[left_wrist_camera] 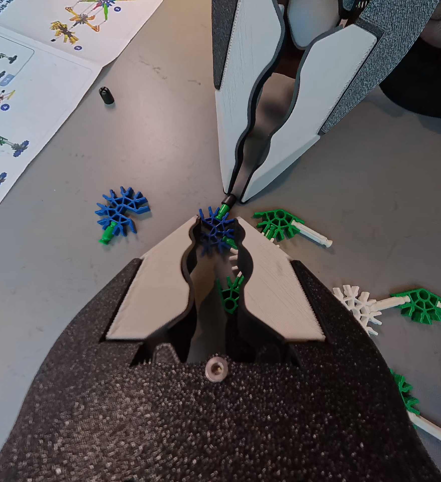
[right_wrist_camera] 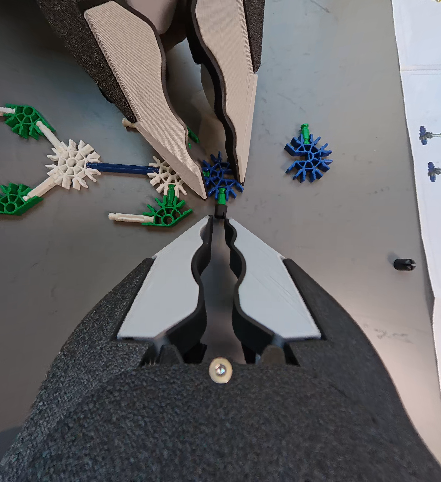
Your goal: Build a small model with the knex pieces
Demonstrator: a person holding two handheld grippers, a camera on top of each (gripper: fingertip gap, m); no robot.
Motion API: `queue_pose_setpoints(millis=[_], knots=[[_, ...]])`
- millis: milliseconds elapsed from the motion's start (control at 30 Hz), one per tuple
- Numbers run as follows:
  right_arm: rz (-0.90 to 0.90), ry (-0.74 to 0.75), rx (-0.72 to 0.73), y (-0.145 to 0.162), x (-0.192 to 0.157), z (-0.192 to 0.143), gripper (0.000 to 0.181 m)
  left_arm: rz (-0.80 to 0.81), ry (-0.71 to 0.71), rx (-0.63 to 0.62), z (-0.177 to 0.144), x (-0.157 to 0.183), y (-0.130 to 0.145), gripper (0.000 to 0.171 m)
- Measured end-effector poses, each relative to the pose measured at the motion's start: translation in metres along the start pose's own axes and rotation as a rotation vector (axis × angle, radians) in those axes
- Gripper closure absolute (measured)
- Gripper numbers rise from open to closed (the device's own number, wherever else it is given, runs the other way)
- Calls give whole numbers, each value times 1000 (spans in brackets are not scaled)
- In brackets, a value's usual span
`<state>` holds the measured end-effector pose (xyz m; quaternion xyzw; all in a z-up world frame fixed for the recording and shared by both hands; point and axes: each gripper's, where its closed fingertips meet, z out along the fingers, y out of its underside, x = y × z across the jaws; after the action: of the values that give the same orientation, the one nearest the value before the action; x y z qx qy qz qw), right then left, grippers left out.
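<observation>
My left gripper point(left_wrist_camera: 217, 217) is shut on a dark blue snowflake connector point(left_wrist_camera: 216, 230), holding it edge-on just above the grey table point(left_wrist_camera: 162, 130). A short green rod point(left_wrist_camera: 223, 209) sticks out of the connector's far side. A small black cap point(left_wrist_camera: 228, 200) sits on the rod's end. My right gripper point(right_wrist_camera: 218, 217) pinches that cap point(right_wrist_camera: 220, 210) at its fingertips, facing the left gripper point(right_wrist_camera: 223, 188) tip to tip. The blue connector point(right_wrist_camera: 220, 177) and the green rod point(right_wrist_camera: 221, 198) show clearly in the right wrist view.
A second blue connector with a green rod point(left_wrist_camera: 121, 211) lies to the left. A loose black cap point(left_wrist_camera: 106, 96) lies near an instruction sheet point(left_wrist_camera: 31, 78). Green connectors with white rods point(left_wrist_camera: 279, 224) and a white snowflake assembly point(right_wrist_camera: 70, 164) with a blue rod point(right_wrist_camera: 120, 168) lie on the other side. My two grippers' fingertips are within a few centimetres of each other.
</observation>
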<state>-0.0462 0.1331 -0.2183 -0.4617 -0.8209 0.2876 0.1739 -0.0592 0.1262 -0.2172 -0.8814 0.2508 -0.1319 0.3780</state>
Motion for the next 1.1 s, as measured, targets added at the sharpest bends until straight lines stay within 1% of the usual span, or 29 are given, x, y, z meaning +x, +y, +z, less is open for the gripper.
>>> queue_pose_setpoints(millis=[267, 500, 600, 633, 700, 767, 833, 900, 933, 1100], knots=[[-16, 38, 15, -3, 2, 2, 176, 17, -10, -5, -1, -1, 0, 149], [-17, 56, -16, -3, 2, 2, 177, 19, -30, -9, 0, -1, 0, 149], [-3, 55, -9, -2, 2, 2, 178, -20, 7, 15, -1, -2, -1, 149], [0, 44, -2, -2, -1, 2, 181, -43, 26, 30, -3, -3, -3, 148], [-6, 59, -2, -2, 0, 2, 181, -91, 75, 75, -11, -4, -8, 141], [-15, 69, -7, -2, 0, 3, 181, -129, 99, 91, -22, -12, -10, 141], [-9, 66, -5, -2, 0, 2, 181, -160, 110, 68, -29, -22, -3, 141], [0, 62, -1, -2, 0, 2, 181, -193, 170, 40, -33, -21, 6, 151], [3, 62, -1, -2, 1, 2, 181, -205, 193, 21, -32, -20, 11, 151], [22, 64, -5, 1, 2, 0, 181, -131, 185, -8, -25, -16, 15, 157]])
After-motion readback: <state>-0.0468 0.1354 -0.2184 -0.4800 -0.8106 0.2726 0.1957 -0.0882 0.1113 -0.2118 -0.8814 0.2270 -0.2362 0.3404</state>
